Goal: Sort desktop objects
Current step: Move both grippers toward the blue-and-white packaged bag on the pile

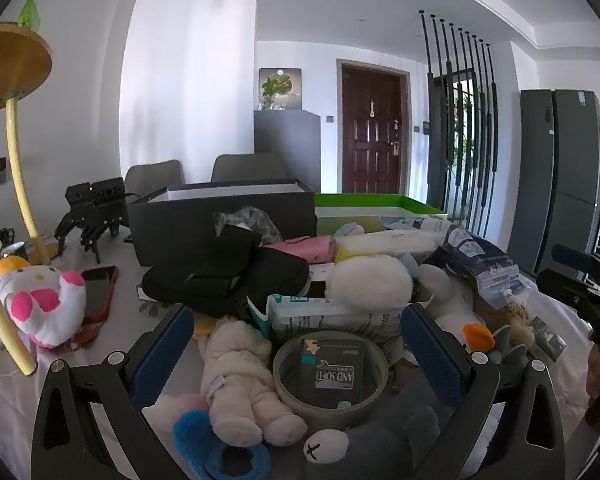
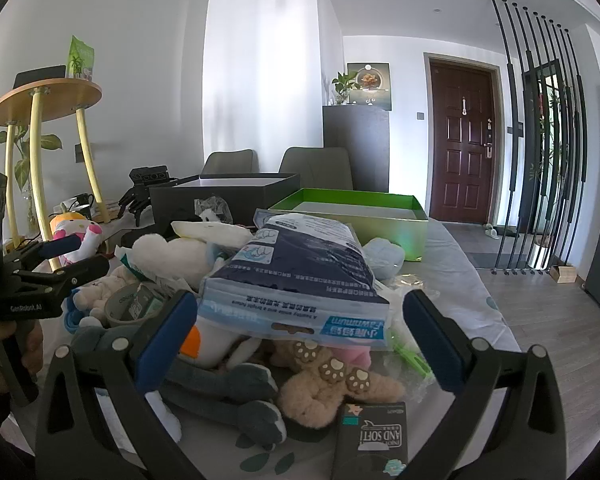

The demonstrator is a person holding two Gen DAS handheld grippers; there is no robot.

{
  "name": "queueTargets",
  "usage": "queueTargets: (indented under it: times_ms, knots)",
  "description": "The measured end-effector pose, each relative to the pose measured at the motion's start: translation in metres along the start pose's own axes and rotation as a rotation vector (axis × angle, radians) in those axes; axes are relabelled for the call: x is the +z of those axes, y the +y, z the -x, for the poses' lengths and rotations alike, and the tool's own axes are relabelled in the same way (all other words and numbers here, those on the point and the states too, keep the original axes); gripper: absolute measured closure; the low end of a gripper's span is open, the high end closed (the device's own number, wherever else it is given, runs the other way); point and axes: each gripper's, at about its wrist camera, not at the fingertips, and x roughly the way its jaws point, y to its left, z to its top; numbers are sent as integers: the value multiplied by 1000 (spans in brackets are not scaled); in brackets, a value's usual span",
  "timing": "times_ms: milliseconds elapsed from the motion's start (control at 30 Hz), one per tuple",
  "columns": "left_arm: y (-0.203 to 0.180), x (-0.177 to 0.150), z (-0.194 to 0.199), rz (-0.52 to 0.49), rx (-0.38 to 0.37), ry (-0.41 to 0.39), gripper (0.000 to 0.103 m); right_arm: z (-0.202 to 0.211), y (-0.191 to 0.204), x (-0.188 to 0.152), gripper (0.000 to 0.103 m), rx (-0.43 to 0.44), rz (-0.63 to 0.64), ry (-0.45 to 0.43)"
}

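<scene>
The objects to be sorted lie heaped at the near end of the table; two open receptacles, a black box and a green box, stand behind the heap, probably as sorting destinations. The left gripper hovers spread wide over a tape roll and pink plush, gripping nothing. The right gripper is likewise spread and empty, straddling a blue pouch that rests atop the plush toys.
</scene>
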Motion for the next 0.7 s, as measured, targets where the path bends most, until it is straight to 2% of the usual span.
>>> queueTargets:
  times_ms: [133,300,467,567,700]
  knots:
    - [4,0,0,17,-37,0,0,-1,-1,0,0,-3,-10,3]
    - [9,6,-8,35,-86,50,0,-4,-8,0,0,-2,-64,30]
    - [6,32,-5,7,-113,20,0,1,-19,2,4,28,-155,46]
    - [1,51,-11,3,-164,23,1,6,-24,5,5,46,-217,43]
    - [-12,76,-27,-47,-244,47,10,9,-35,3,8,102,-360,57]
